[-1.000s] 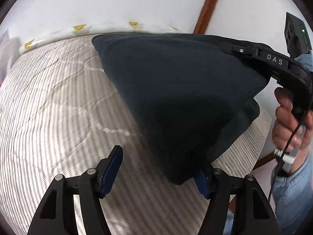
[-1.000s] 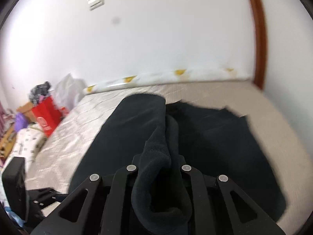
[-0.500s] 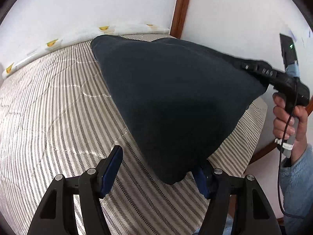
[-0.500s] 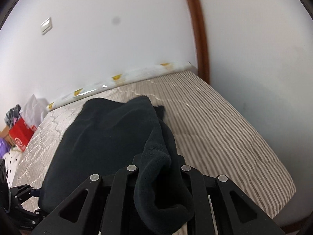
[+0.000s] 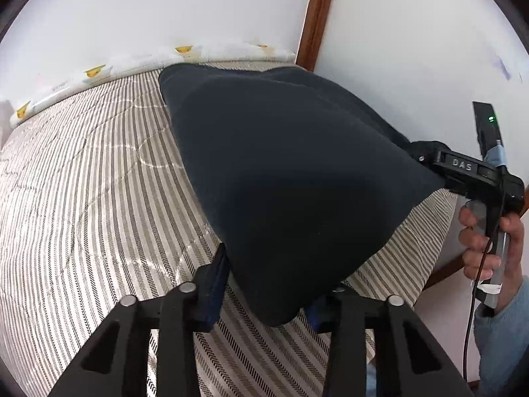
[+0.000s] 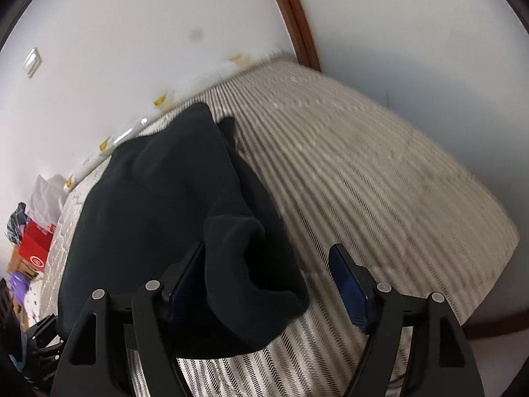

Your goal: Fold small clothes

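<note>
A dark navy garment point(image 5: 291, 178) is stretched above the striped mattress point(image 5: 82, 198) between my two grippers. My left gripper point(image 5: 267, 294) has its jaws part-way closed around the garment's near corner, which hangs between the fingers. My right gripper point(image 6: 267, 281) has its jaws apart; the garment's bunched edge point(image 6: 244, 264) rests against its left finger and droops between them. The right gripper also shows in the left wrist view point(image 5: 463, 168) at the garment's right corner, held by a hand point(image 5: 489, 241).
A white wall and a brown wooden door frame point(image 5: 317, 13) stand behind the mattress. A patterned white cloth point(image 5: 99, 69) lies along the far mattress edge. A red box point(image 6: 33, 248) and bags sit on the floor at the left.
My right gripper's jaws have opened from shut on the garment. My left gripper's jaws have narrowed around the near corner. The garment has swung toward the mattress's right corner.
</note>
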`<state>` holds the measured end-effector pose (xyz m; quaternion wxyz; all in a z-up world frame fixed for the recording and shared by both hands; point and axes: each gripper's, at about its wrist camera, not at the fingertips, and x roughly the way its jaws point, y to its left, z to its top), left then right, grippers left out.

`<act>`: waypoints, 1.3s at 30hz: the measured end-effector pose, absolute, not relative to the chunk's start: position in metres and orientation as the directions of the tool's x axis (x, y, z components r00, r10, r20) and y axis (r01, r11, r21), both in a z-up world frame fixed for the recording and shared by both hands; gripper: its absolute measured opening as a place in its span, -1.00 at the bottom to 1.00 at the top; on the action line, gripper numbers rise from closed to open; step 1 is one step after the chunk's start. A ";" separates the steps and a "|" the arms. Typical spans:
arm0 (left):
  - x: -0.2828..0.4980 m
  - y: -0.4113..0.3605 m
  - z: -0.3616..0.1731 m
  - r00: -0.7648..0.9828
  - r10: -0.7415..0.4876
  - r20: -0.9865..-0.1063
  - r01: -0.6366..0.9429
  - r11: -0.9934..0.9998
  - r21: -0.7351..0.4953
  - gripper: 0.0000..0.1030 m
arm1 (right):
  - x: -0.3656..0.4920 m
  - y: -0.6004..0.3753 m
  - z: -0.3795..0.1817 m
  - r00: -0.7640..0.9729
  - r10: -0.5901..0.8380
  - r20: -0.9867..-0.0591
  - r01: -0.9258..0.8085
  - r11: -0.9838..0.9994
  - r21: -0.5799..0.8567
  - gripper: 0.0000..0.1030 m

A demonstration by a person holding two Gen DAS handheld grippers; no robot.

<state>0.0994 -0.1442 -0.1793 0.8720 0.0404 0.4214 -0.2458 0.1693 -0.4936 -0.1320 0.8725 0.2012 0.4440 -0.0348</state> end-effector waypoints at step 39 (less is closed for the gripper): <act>0.165 0.056 -0.169 0.579 -0.271 -0.769 0.113 0.961 -0.254 -0.48 | 0.268 -0.306 -0.120 0.565 0.371 -0.737 -0.187 0.928 0.323 -0.48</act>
